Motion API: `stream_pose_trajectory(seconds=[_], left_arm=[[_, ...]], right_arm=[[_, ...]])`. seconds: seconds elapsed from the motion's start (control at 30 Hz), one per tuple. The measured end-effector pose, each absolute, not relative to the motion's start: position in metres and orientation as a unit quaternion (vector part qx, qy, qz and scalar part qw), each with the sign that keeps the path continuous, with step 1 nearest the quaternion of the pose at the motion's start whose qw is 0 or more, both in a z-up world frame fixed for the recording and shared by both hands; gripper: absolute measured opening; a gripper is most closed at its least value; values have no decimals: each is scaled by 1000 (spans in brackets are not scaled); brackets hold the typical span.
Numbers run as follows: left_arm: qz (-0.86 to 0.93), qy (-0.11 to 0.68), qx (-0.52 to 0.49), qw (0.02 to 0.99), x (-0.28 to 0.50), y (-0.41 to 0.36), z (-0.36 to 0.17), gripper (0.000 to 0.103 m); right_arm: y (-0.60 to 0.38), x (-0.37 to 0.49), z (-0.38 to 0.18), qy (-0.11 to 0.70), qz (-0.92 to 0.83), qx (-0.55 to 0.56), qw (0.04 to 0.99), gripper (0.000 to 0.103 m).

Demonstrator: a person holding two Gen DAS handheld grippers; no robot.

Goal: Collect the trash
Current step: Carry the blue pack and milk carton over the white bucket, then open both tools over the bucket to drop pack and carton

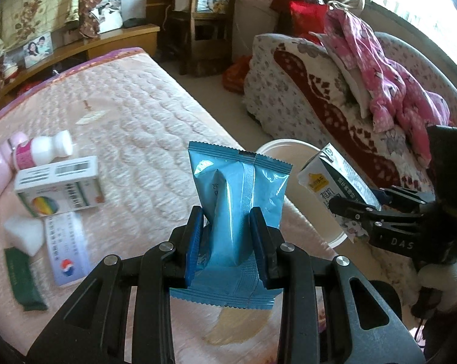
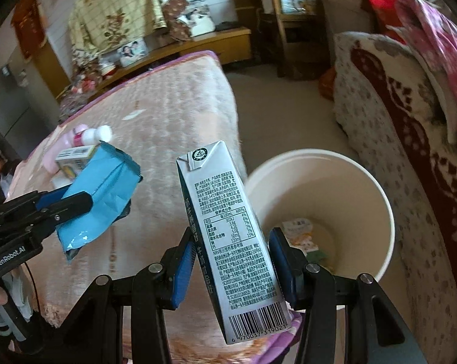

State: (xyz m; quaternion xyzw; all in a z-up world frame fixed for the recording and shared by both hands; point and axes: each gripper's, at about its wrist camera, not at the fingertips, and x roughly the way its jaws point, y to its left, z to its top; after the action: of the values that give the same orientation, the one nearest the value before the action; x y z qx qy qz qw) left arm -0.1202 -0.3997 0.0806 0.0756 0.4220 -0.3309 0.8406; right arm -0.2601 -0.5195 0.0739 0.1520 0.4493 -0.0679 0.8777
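1. The left gripper (image 1: pixel 227 242) has its jaws closed on a crinkled blue plastic snack wrapper (image 1: pixel 237 212), which stands upright between the blue pads above the pink quilted bed (image 1: pixel 131 115).
2. The right gripper (image 2: pixel 233 268) has its jaws clamped on a tall grey-and-white milk carton (image 2: pixel 228 242), tilted slightly, with its barcode end lowest.
3. A round white plastic bin (image 2: pixel 377 212) stands on the floor just beside the edge of the bed; a few paper scraps lie at its bottom.
4. In the right wrist view the carton sits near the bin's rim, overlapping its left side.
5. In the left wrist view the bin (image 1: pixel 292 151) shows behind the wrapper, between the two grippers.
6. Lying on the bed to the left are a small white plastic bottle with a pink label (image 1: pixel 43 148), a white cardboard medicine box (image 1: pixel 58 185), a white foam piece (image 1: pixel 25 232), a printed paper leaflet (image 1: pixel 66 248) and a dark green sachet (image 1: pixel 24 279).
7. A sofa with a floral cover (image 1: pixel 304 97) stands beyond the bin.
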Motion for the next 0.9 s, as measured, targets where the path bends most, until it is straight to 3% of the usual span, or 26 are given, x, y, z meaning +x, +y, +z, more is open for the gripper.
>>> stream_pose_trajectory(seconds=[0.9], left_arm=[[-380, 459, 67, 800, -121, -500, 43, 34]], right_arm=[[-594, -279, 20, 471, -149, 217, 842, 47]])
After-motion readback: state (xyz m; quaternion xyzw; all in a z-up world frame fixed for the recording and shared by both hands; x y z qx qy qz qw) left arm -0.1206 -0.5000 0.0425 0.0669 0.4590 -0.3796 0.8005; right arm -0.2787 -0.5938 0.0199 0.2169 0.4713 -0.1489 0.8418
